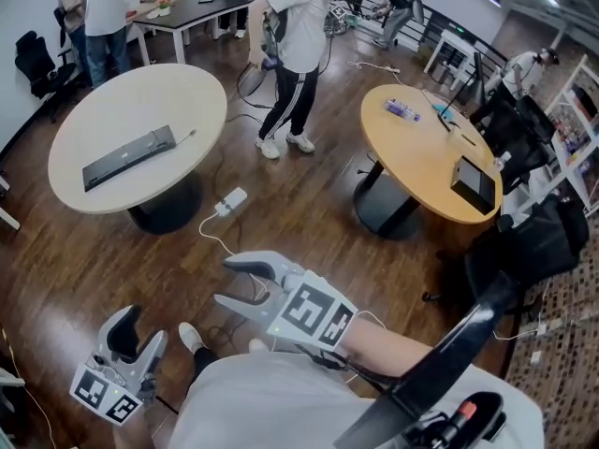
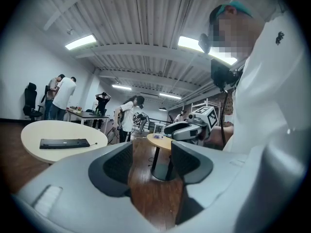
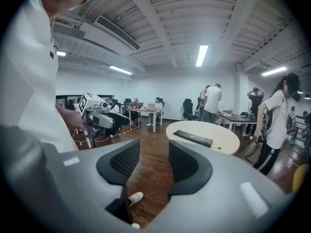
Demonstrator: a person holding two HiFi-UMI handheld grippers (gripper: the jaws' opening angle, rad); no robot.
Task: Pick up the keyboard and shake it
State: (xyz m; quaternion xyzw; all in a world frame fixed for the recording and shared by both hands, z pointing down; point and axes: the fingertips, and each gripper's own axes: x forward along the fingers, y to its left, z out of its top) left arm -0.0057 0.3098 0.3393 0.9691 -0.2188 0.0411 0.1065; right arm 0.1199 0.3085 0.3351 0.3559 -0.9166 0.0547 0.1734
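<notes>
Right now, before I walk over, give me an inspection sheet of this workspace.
Surface: white round table, bare apart from the keyboard.
Job's things: keyboard lies flat there, untouched.
Clutter: nothing seen there; wooden table holds small items.
Grippers: left gripper and right gripper open, empty, far from the keyboard.
Cables: white adapter with cord on the floor.
Surroundings: person in white shirt stands between the tables; other people beyond.
</notes>
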